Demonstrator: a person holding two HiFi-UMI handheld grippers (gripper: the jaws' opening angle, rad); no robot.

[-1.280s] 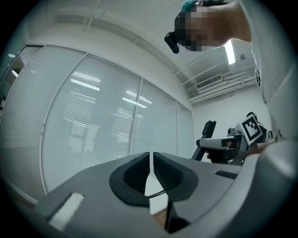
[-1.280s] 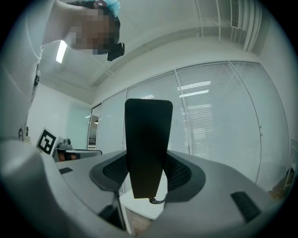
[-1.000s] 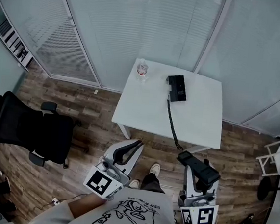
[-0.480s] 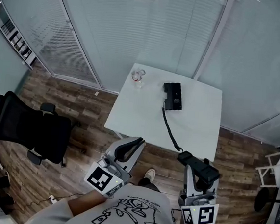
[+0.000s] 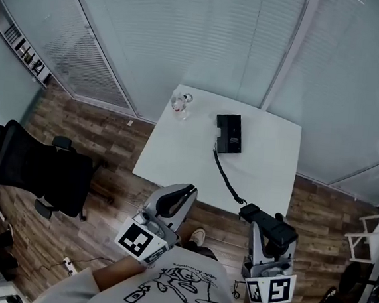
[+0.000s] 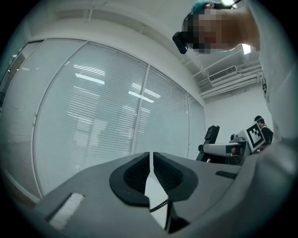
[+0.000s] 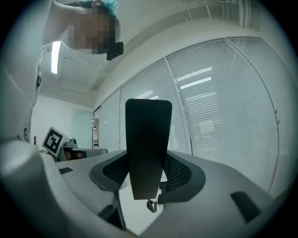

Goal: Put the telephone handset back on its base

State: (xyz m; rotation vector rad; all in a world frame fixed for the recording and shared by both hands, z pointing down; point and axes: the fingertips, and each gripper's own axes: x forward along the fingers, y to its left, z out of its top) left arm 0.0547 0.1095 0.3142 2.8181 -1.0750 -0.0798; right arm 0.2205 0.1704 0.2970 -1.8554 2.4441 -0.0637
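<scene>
Carry step, at a guess: handset [image 7: 148,139] off the base [image 5: 230,133], not yet seated. Table [image 5: 270,182] just ahead of the right gripper [image 5: 265,231] and left gripper [image 6: 150,160]. Base on it, well beyond the right gripper, a little left of its line. Next likely calls for reaching forward over the table, lining the handset along the base and lowering it flat, minding the cord [image 5: 223,172]. Right gripper clamped on the handset, upright between the jaws. Left gripper closed on nothing, beside the right.

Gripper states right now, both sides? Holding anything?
Left gripper: closed, nothing between the jaws.
Right gripper: closed on the telephone handset.
</scene>
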